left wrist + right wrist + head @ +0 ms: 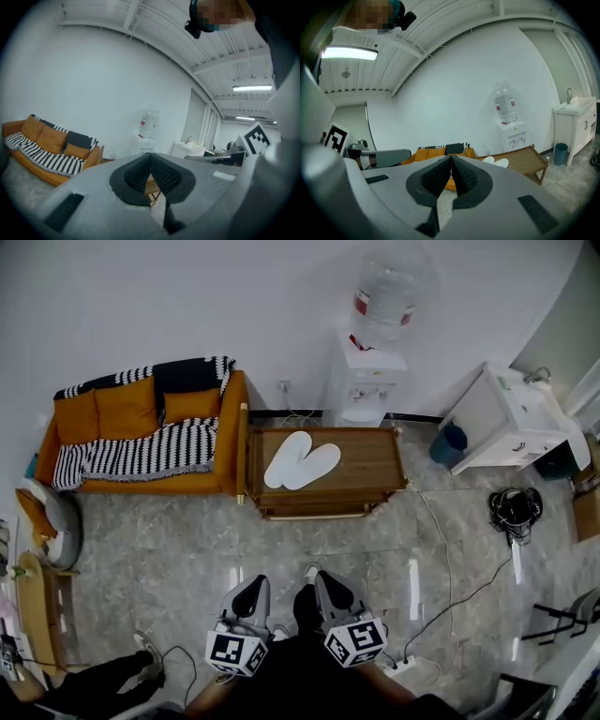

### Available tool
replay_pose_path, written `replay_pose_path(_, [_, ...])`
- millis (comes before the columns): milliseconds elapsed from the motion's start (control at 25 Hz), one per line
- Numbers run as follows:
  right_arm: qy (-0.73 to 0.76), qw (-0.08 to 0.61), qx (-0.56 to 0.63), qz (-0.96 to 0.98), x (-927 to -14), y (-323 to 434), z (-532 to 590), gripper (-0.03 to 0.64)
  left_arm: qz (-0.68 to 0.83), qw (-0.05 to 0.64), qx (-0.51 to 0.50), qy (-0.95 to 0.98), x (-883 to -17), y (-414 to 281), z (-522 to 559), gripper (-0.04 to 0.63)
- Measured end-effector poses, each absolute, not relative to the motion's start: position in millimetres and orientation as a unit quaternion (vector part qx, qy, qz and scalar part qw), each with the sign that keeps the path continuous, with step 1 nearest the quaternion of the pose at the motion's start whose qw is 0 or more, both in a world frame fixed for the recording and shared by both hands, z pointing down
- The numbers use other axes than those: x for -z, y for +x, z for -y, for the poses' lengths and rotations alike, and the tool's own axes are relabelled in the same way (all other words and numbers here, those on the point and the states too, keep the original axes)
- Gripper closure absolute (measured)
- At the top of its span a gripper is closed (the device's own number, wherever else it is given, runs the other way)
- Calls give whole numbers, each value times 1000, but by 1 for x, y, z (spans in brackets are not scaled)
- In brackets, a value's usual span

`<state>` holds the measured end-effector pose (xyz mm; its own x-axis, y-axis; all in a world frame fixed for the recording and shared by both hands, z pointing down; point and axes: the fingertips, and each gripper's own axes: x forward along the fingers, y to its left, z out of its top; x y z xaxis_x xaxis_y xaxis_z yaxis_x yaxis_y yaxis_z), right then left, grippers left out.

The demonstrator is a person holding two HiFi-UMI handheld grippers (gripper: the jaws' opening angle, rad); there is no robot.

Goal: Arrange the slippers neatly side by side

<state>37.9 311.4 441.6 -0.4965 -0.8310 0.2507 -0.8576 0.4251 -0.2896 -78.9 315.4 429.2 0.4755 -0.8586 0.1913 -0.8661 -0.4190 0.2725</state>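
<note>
Two white slippers (300, 463) lie on the wooden low table (375, 474) in the head view, toes spread apart and heels overlapping in a V. The right gripper view shows them as small white shapes, the slippers (497, 161), on the table (525, 161) far ahead. My left gripper (254, 585) and right gripper (320, 579) hover side by side over the floor, well short of the table. The pads of each gripper meet at the tips with nothing between them: left gripper (150, 155), right gripper (451, 157).
An orange sofa (141, 437) with a striped blanket stands left of the table. Behind the table is a water dispenser (370, 362); a white sink cabinet (511, 423) and blue bin (448, 443) are at the right. Cables (441, 549) cross the floor; a person's shoe (148, 652) shows at lower left.
</note>
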Motion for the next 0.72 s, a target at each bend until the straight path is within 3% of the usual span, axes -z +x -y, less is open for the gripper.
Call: replay_pose_path(720, [475,52,-204,855,-439,100,-170,604,524,162,-20,836,-404,-8,-171,583])
